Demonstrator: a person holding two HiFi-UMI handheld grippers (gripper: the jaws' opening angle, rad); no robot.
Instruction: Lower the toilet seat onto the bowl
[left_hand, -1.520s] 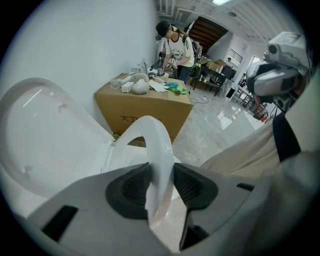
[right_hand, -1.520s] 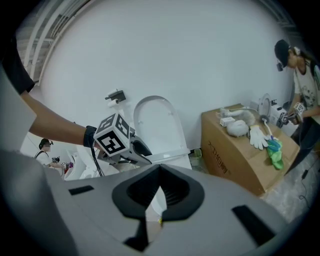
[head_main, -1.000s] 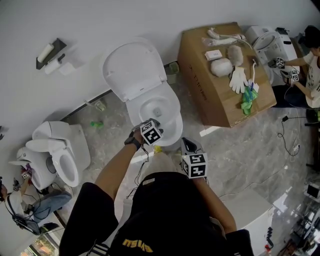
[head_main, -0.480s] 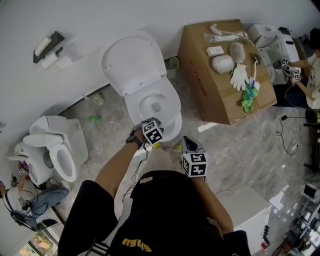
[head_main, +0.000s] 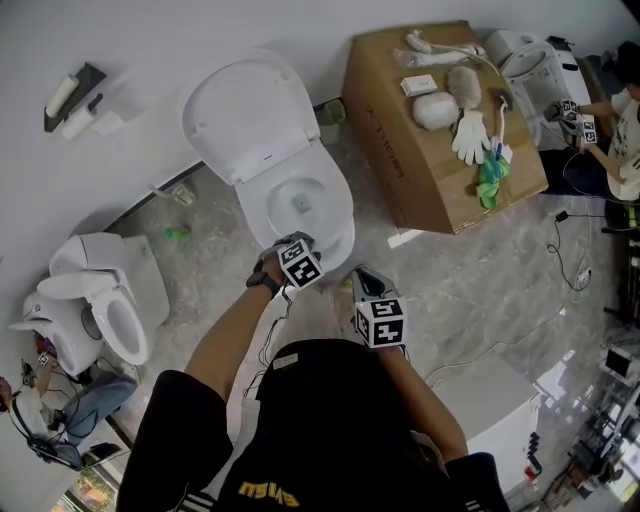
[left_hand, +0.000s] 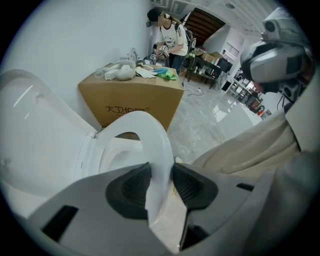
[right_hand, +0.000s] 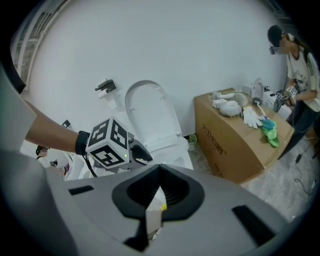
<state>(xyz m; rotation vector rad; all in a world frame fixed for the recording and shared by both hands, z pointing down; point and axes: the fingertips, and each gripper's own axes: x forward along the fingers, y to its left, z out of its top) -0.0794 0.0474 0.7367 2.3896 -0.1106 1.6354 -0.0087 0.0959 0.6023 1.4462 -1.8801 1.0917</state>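
Now grips the front rim of the toilet seat (left_hand: 151, 131) with the left gripper (left_hand: 161, 176), black ribbed pads (left_hand: 131, 187) pressed against either face of the white ring with no gap left. Holds that rim at 6 o'clock of the bowl (head_main: 300, 205), the end nearest the body, with the lid (head_main: 248, 115) swung up at 12 o'clock against the wall. Shows the ring on a slant in the left gripper view, lid at 9 o'clock of it; contact with the bowl not readable from any view.

Carries the right gripper (head_main: 362, 280) at 4 o'clock of the left one, off the toilet and over the marble floor (head_main: 480, 290), jaws brought together at the tips with nothing caught between.

Stands with a cardboard box (head_main: 410, 190) at 2 o'clock of the toilet, a white glove (head_main: 468, 140) and a green cloth (head_main: 490, 188) among the things on top. Has a second toilet (head_main: 110, 300) at 9 o'clock and a paper-roll holder (head_main: 68, 100) at 10 o'clock on the wall. Shares the room with another person (head_main: 625, 130) at 2 o'clock, past the box.
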